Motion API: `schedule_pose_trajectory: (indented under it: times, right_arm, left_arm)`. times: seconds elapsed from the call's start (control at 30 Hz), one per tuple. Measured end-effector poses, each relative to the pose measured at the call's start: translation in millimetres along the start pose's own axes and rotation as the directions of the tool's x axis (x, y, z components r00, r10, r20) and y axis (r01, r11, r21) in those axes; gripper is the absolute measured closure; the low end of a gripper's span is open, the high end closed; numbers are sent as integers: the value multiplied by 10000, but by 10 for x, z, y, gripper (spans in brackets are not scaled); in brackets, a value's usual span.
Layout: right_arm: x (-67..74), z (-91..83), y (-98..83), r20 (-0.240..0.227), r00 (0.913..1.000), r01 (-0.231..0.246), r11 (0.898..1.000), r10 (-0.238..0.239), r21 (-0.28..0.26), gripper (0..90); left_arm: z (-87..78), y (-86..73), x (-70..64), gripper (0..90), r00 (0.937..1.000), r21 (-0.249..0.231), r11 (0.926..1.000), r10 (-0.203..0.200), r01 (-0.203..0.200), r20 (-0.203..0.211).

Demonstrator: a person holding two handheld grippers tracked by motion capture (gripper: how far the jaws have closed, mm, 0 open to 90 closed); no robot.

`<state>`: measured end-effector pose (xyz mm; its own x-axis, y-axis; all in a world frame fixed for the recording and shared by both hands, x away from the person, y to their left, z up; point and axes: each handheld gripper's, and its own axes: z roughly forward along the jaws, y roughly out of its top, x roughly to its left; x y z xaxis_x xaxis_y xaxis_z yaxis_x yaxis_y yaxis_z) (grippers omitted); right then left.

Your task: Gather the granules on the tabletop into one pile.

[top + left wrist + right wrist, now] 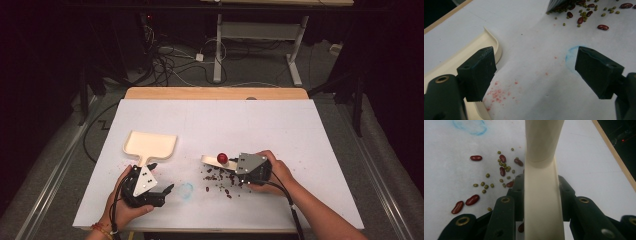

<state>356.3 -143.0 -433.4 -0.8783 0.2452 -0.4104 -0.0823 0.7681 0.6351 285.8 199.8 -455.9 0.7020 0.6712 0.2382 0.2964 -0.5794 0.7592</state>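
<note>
A cream dustpan lies on the white table sheet, its handle pointing toward my left gripper. That gripper stands open just right of the handle, nothing between its jaws. In the left gripper view the left gripper spans bare sheet, with the dustpan beside one jaw. My right gripper is shut on the handle of a cream brush, which bears a red knob. In the right gripper view the brush handle runs up between the right gripper jaws. Red and green beans lie scattered under the brush.
A blue smudge marks the sheet between the two grippers, also seen as the blue smudge. Faint red specks dot the sheet near the dustpan. The table's wooden edge runs along the far side.
</note>
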Motion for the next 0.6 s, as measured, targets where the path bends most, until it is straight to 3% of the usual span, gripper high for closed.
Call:
schedule_pose_trajectory:
  times: [0.3, 0.43, 0.5, 0.6]
  right_arm:
    - [-39, -135, -38, 24, 9998, -203, 9997, 204, -154, 675]
    - [-114, -227, -59, 303, 9971, -677, 9966, 691, -467, 675]
    - [-168, -272, -72, 770, 9921, -940, 9936, 987, -629, 675]
    - [-214, -271, -77, 817, 9889, -1180, 9903, 1239, -730, 674]
  left_arm:
    - [-9, -6, 0, 167, 10000, -12, 10000, -33, 33, -7]
    - [-10, -8, 6, 167, 10000, 51, 10000, -23, 23, -24]
    - [-12, -8, 8, 166, 10000, 48, 10000, -14, 14, -39]
    - [-14, -9, 15, 166, 10000, 32, 10000, -44, 44, -40]
